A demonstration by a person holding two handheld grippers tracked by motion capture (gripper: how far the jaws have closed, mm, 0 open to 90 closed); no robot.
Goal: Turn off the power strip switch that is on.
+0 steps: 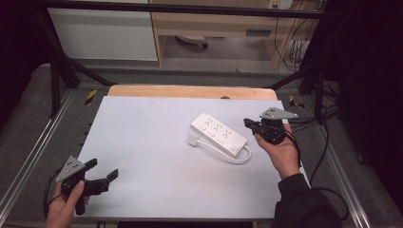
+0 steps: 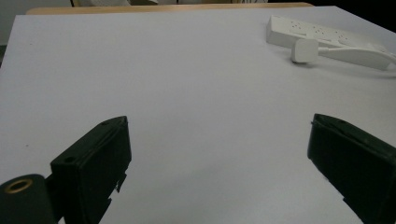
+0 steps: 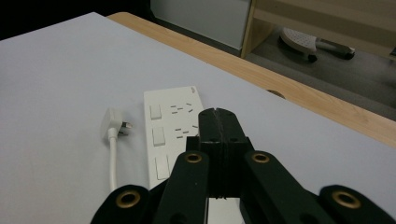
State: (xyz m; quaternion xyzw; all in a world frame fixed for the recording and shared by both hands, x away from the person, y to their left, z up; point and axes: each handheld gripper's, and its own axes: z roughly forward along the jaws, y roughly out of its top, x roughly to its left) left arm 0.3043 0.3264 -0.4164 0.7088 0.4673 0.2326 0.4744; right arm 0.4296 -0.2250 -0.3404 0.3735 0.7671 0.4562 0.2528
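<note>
A white power strip point(image 1: 218, 133) lies diagonally on the pale sheet, right of centre. Its white plug point(image 1: 192, 140) rests on the sheet beside its near-left end, and the cable point(image 1: 237, 156) loops along its near side. My right gripper point(image 1: 248, 123) hovers at the strip's right end, jaws pressed together with nothing between them. In the right gripper view the shut jaw tips point(image 3: 218, 116) sit over the strip point(image 3: 170, 121), with the plug point(image 3: 114, 123) to its left. My left gripper point(image 1: 102, 168) is at the near-left corner, open and empty. Its view shows the strip point(image 2: 322, 35) far off.
The pale sheet point(image 1: 152, 142) covers a wooden table whose far edge point(image 1: 190, 91) shows. Metal rails point(image 1: 28, 161) run along both sides. Black cables point(image 1: 313, 123) trail off to the right. Shelving and a wall stand beyond the table.
</note>
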